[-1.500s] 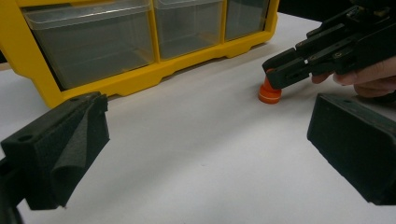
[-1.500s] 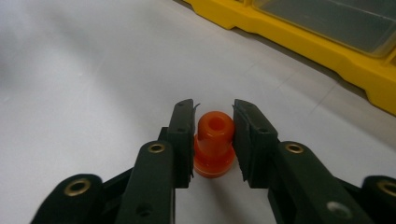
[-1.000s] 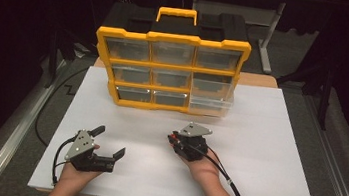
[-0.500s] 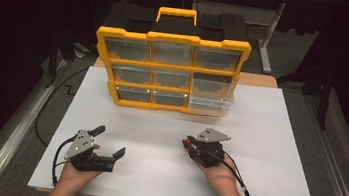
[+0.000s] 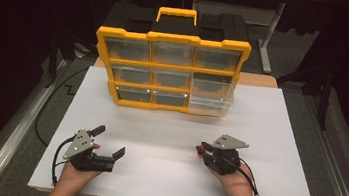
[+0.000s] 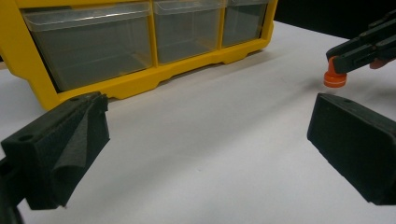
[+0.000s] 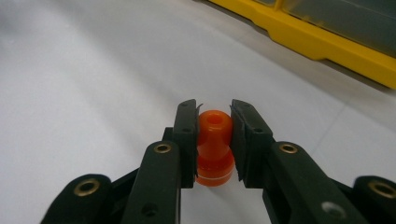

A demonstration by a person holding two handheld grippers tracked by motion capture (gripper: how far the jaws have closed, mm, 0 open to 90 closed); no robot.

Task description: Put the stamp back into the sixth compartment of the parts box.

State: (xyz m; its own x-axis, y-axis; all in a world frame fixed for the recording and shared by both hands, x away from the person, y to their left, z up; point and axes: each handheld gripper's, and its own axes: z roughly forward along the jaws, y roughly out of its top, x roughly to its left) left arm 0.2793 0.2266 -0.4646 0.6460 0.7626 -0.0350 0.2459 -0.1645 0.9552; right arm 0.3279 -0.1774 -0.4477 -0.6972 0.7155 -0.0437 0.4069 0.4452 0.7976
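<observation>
My right gripper point(image 7: 214, 128) is shut on a small orange peg-shaped piece point(image 7: 214, 144), pinched at its narrow neck just above the white sheet. From above, that gripper point(image 5: 202, 149) sits at the front right of the sheet, and the orange piece point(image 6: 335, 77) hangs from its tips in the left gripper view. My left gripper point(image 5: 109, 141) rests at the front left, its black pads point(image 6: 60, 149) wide apart with nothing between them. A yellow drawer organiser point(image 5: 169, 72) with clear drawers stands at the back of the sheet.
The lowest right drawer point(image 5: 210, 102) of the organiser is pulled out a little. The white sheet point(image 5: 179, 129) covers the table between the grippers and the organiser. Cables trail from both grippers toward the front edge. A metal rail point(image 5: 17, 129) runs along the left side.
My right gripper has moved to the right across the front of the sheet with the orange piece still in its jaws. The left gripper has stayed put.
</observation>
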